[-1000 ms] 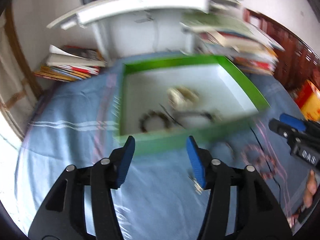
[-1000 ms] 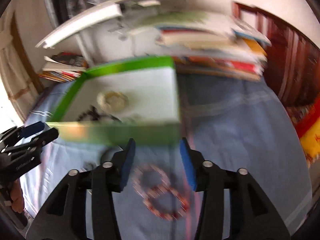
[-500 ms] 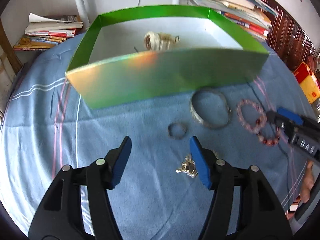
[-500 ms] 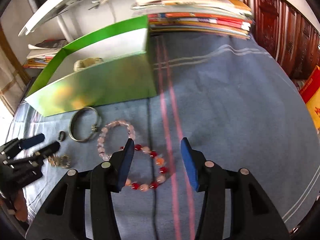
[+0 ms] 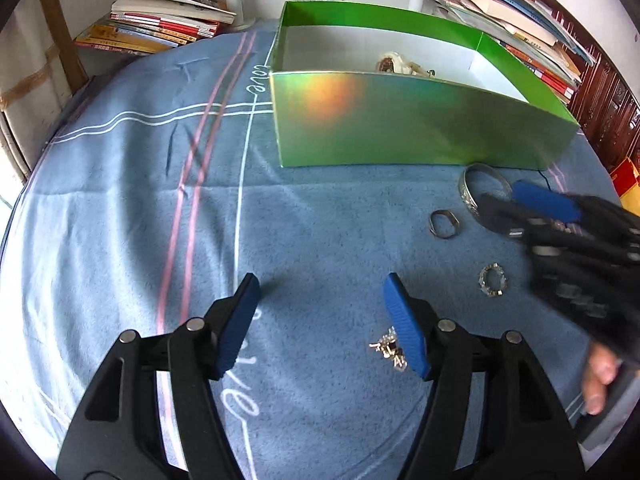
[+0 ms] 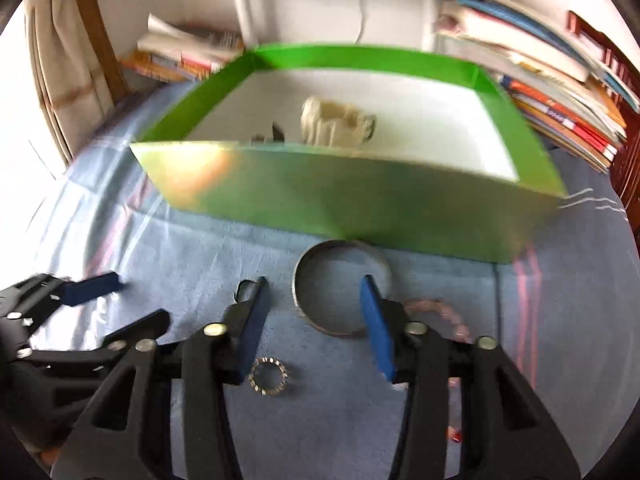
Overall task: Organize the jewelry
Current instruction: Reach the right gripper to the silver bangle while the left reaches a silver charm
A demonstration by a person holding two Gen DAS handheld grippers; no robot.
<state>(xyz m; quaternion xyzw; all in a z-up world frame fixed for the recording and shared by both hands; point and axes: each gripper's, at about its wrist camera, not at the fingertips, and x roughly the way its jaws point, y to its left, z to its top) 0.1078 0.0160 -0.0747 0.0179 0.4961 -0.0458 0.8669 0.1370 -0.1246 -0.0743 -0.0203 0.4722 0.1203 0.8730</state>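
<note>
A green box (image 5: 404,128) with a white inside stands on a blue cloth; it also shows in the right wrist view (image 6: 360,196) and holds a cream bracelet (image 6: 332,122). Loose on the cloth lie a silver bangle (image 6: 340,288), a plain ring (image 5: 444,224), a sparkly ring (image 5: 493,280) and a small silver piece (image 5: 390,348). My left gripper (image 5: 320,320) is open and empty, its right finger beside the small silver piece. My right gripper (image 6: 316,320) is open and empty, low over the bangle and the sparkly ring (image 6: 269,376).
Stacks of books (image 5: 156,26) lie behind the box on the left and more books (image 5: 520,28) on the right. A pink bead bracelet (image 6: 440,312) lies partly behind my right gripper's right finger. A wooden cabinet (image 5: 608,92) stands at the far right.
My right gripper has swung left from the bead bracelet to over the bangle and rings. My left gripper has shifted left, so the box and jewelry now sit further right in its view.
</note>
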